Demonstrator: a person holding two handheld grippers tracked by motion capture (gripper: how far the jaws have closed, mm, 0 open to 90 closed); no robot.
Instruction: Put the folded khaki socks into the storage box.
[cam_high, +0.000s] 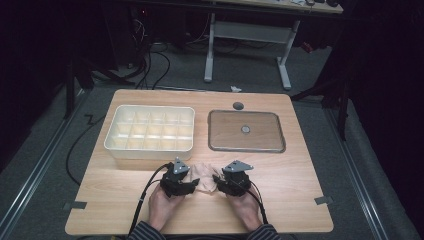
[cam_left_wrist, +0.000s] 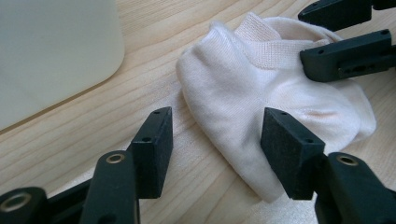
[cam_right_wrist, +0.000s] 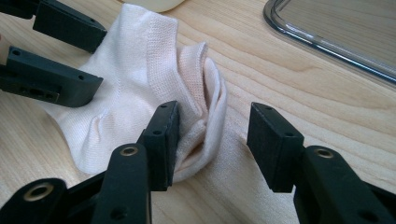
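Dark floor with cables and the legs of a second desk surrounds a pale wooden table (cam_high: 300, 170). On its far half, at the left, stands a cream plastic organiser box (cam_high: 149, 131) divided into many small square compartments; none of them can be seen to hold anything. To its right, well apart, lies a flat clear lid (cam_high: 246, 131) with a grey rim and a small round knob at its middle, and just beyond that lid a dark round cable port (cam_high: 238, 105) is set into the tabletop. Two small grey tabs sit at the near left and near right corners of the table.

Near the person's edge, in the middle, lies a small cream ankle sock (cam_high: 205, 176), crumpled and partly folded on the wood, its ribbed cuff turned toward the far side. It is just in front of the organiser box but does not touch it.

Left gripper (cam_left_wrist: 215, 135) rests low over the sock's left end with its jaws parted; the toe end lies between them without being pinched. Right gripper (cam_right_wrist: 212, 140) sits at the sock's right end, jaws also apart: one pad touches the bunched folds, the other stands clear over bare wood, so nothing is clamped. Each gripper's jaws show at the far side of the other's view, with the sock lying between the two tools.
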